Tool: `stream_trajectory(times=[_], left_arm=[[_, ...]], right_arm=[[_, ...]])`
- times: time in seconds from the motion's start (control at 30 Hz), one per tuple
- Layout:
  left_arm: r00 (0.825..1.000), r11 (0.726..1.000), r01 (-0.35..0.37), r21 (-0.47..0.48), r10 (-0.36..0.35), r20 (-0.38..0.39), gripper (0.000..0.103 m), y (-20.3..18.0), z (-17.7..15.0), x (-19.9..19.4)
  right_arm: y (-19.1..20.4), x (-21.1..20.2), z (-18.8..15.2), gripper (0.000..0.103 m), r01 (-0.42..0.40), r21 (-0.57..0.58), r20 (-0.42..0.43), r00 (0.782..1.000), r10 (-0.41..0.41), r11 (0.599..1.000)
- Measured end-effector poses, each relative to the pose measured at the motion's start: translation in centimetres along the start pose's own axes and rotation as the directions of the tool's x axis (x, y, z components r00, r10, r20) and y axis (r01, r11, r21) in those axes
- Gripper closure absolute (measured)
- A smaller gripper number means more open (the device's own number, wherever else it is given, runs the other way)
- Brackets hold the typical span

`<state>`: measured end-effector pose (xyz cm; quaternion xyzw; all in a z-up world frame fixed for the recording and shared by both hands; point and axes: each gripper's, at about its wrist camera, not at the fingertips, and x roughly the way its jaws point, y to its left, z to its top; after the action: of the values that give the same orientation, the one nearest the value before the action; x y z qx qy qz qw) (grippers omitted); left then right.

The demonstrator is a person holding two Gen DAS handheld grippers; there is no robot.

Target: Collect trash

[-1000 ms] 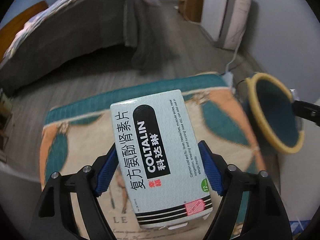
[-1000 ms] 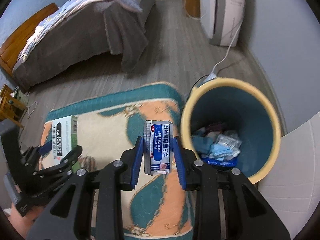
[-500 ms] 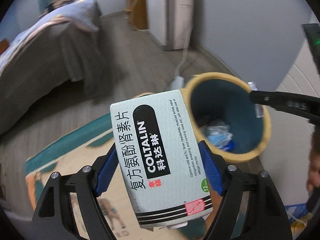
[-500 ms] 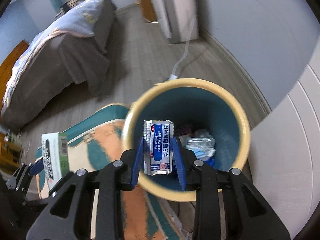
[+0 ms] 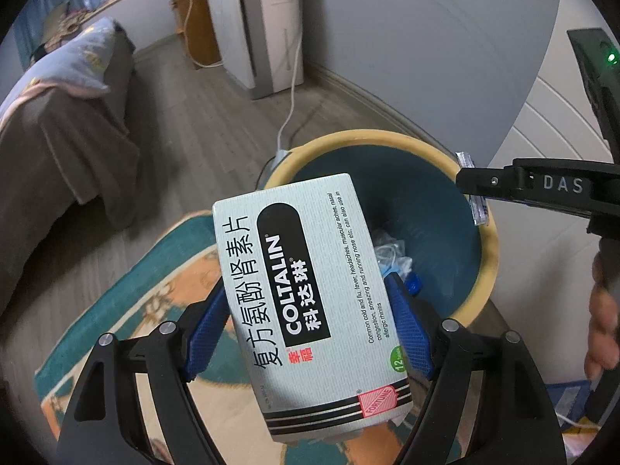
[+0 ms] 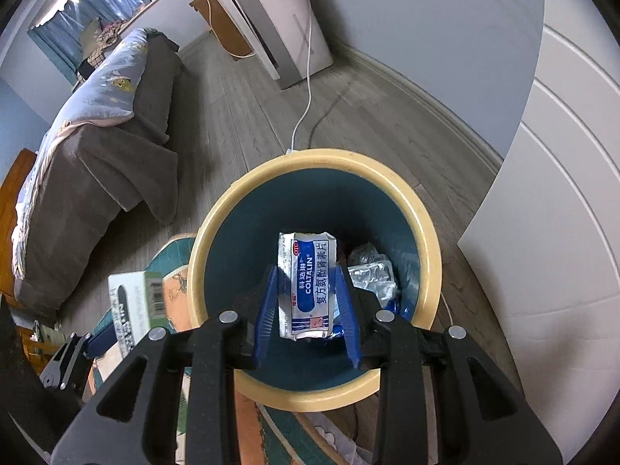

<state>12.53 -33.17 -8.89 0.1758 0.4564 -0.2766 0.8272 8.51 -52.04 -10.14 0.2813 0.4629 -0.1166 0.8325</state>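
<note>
My left gripper [image 5: 310, 321] is shut on a pale Coltalin medicine box [image 5: 306, 294], held beside the near rim of a teal trash bin with a yellow rim [image 5: 489, 240]. My right gripper [image 6: 308, 302] is shut on a small silver-and-blue Coltalin sachet [image 6: 308, 283], held directly over the bin's [image 6: 240, 190] mouth. Several crumpled wrappers and blister packs [image 6: 372, 275] lie on the bin's bottom. In the left wrist view the right gripper [image 5: 474, 193] reaches in from the right over the bin with the sachet edge-on. The box [image 6: 130, 306] also shows at the left of the right wrist view.
The bin stands on grey wood floor beside a teal, orange and cream rug [image 5: 128, 310]. A bed with a grey cover [image 6: 97, 162] lies to the left. A white appliance [image 6: 279, 19] with a white cable stands by the far wall. A white panelled door [image 6: 542, 201] is on the right.
Both grippers have swung from over the rug toward the bin. The sachet is now above the bin's opening, and the box has come up to the bin's rim.
</note>
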Motion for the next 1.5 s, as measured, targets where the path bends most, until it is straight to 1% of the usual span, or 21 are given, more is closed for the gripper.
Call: stream_trajectory(times=[0.2, 0.3, 0.33, 0.37, 0.4, 0.43, 0.47, 0.57, 0.63, 0.73, 0.8, 0.87, 0.9, 0.97, 1.13, 1.17, 1.27, 1.37, 1.5], left_arm=[[1.000, 1.000, -0.004, 0.009, 0.004, 0.014, 0.023, -0.4, 1.6, 2.0], [0.999, 1.000, -0.005, 0.012, 0.005, 0.037, 0.023, -0.4, 2.3, 2.1], [0.999, 1.000, -0.003, 0.011, 0.002, 0.046, 0.022, -0.3, 2.6, 2.1], [0.998, 1.000, -0.004, 0.005, 0.004, 0.059, 0.015, -0.2, 2.8, 2.0], [0.997, 1.000, -0.003, -0.003, 0.003, 0.076, 0.010, -0.1, 3.0, 1.8], [0.996, 1.000, 0.001, -0.009, -0.001, 0.088, 0.010, 0.1, 3.1, 1.6], [0.996, 1.000, 0.011, -0.014, -0.010, 0.094, 0.010, 0.3, 3.2, 1.4], [0.996, 1.000, 0.005, -0.022, -0.003, 0.088, 0.009, 0.7, 3.0, 1.1], [0.996, 0.999, 0.007, -0.049, -0.003, 0.091, 0.009, 1.6, 2.3, 0.2], [0.994, 0.997, -0.006, -0.074, 0.014, 0.105, 0.008, 2.5, 1.2, -1.8], [0.993, 0.996, -0.015, -0.087, 0.025, 0.116, 0.005, 2.8, 0.5, -3.2], [0.991, 0.996, -0.015, -0.092, 0.027, 0.128, 0.005, 3.0, -0.3, -4.9], [0.991, 0.996, -0.018, -0.089, 0.030, 0.131, 0.005, 3.0, -0.6, -5.7], [0.989, 0.997, -0.027, -0.077, 0.038, 0.145, 0.005, 2.6, -1.2, -7.2], [0.985, 0.998, -0.025, -0.063, 0.035, 0.169, 0.005, 2.0, -2.4, -10.0], [0.985, 0.997, -0.037, -0.065, 0.047, 0.168, 0.005, 1.8, -2.5, -10.3], [0.983, 0.996, -0.056, -0.065, 0.067, 0.169, 0.005, 1.4, -2.7, -10.7], [0.983, 0.998, -0.042, -0.051, 0.050, 0.174, 0.005, 1.1, -3.0, -10.9], [0.985, 0.998, -0.012, -0.069, 0.024, 0.173, 0.005, 1.4, -3.2, -11.1]], right_arm=[[-0.6, -0.2, 0.5, 0.072, -0.027, 0.021, 0.038, 0.999, 0.026, 0.999], [-0.8, -0.4, 0.8, 0.072, -0.063, 0.040, 0.057, 0.997, 0.060, 0.997], [-0.7, -0.4, 0.9, 0.072, -0.073, 0.043, 0.061, 0.996, 0.071, 0.996], [-0.6, -0.3, 1.0, 0.071, -0.081, 0.043, 0.064, 0.995, 0.078, 0.996], [-0.5, -0.4, 1.0, 0.061, -0.087, 0.041, 0.069, 0.994, 0.084, 0.995], [-0.4, -0.4, 1.0, 0.054, -0.089, 0.040, 0.075, 0.994, 0.086, 0.995], [-0.2, -0.4, 1.1, 0.043, -0.088, 0.040, 0.081, 0.993, 0.084, 0.995], [0.0, -0.4, 1.2, 0.043, -0.080, 0.042, 0.081, 0.994, 0.077, 0.996], [-0.2, -0.6, 1.2, 0.040, -0.072, 0.047, 0.073, 0.995, 0.068, 0.996], [0.4, -1.8, 1.0, 0.031, -0.031, 0.014, 0.087, 0.996, 0.029, 0.999], [1.1, -2.9, 0.3, 0.020, 0.033, -0.047, 0.096, 0.995, -0.029, 0.998], [1.6, -3.9, -0.4, 0.015, 0.079, -0.092, 0.099, 0.993, -0.069, 0.993], [1.9, -4.5, -0.8, 0.010, 0.094, -0.107, 0.104, 0.991, -0.083, 0.990], [2.2, -5.9, -1.6, 0.006, 0.110, -0.115, 0.119, 0.988, -0.096, 0.987], [2.2, -8.5, -3.6, 0.006, 0.112, -0.113, 0.139, 0.986, -0.096, 0.987], [2.2, -8.8, -4.0, 0.006, 0.117, -0.119, 0.139, 0.985, -0.100, 0.986], [2.0, -9.8, -5.5, 0.006, 0.163, -0.143, 0.161, 0.977, -0.139, 0.976], [1.5, -10.4, -6.0, 0.006, 0.186, -0.140, 0.175, 0.971, -0.160, 0.973], [0.8, -10.7, -6.2, 0.006, 0.171, -0.108, 0.191, 0.970, -0.148, 0.979]])
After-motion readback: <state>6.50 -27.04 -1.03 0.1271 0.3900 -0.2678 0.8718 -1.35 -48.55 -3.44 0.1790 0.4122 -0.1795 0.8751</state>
